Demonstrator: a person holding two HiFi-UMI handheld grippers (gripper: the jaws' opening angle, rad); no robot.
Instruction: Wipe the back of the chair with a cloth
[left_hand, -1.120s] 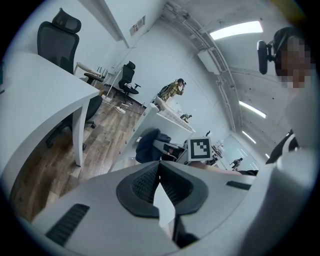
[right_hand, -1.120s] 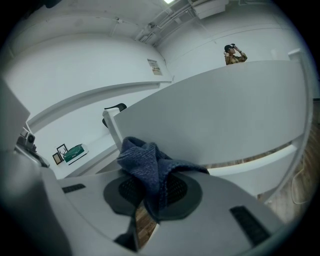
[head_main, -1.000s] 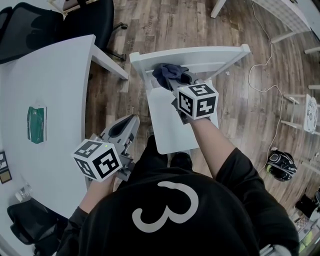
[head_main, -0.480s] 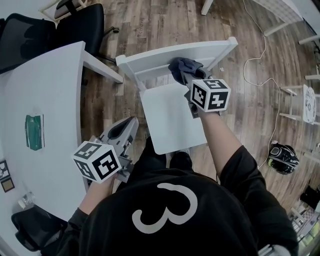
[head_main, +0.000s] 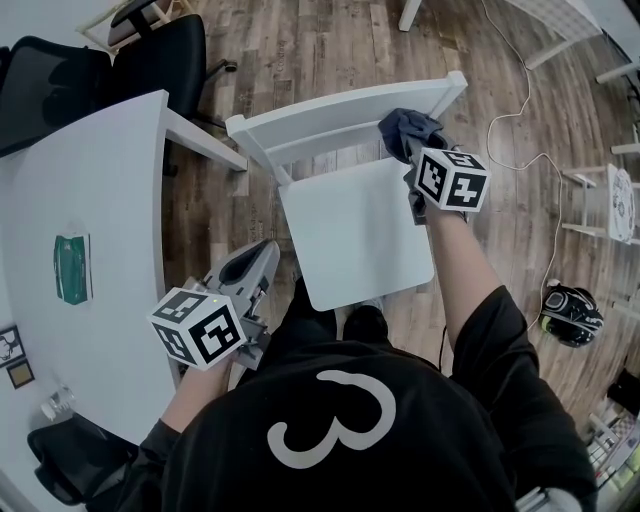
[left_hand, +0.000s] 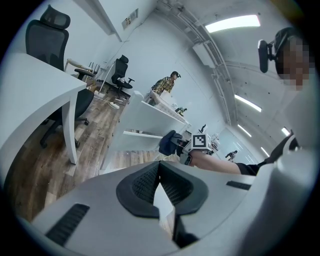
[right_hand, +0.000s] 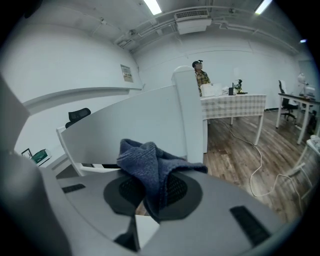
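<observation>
Wiping looks partway done. The right gripper (head_main: 409, 150), clamped on a dark blue cloth (head_main: 405, 127), holds it at the right end of the white chair's backrest (head_main: 320, 120), by the corner post. The left gripper (head_main: 258, 258) is closed and empty beside the table (head_main: 100, 200). The rest of the rail is unobstructed, with bare wooden floor (head_main: 330, 40) beyond.

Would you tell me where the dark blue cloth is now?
In the head view, the dark blue cloth sits in the jaws of the right gripper, at the right end of the white chair's backrest.

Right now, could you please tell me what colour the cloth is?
The cloth is dark blue; the right gripper view shows it best.
</observation>
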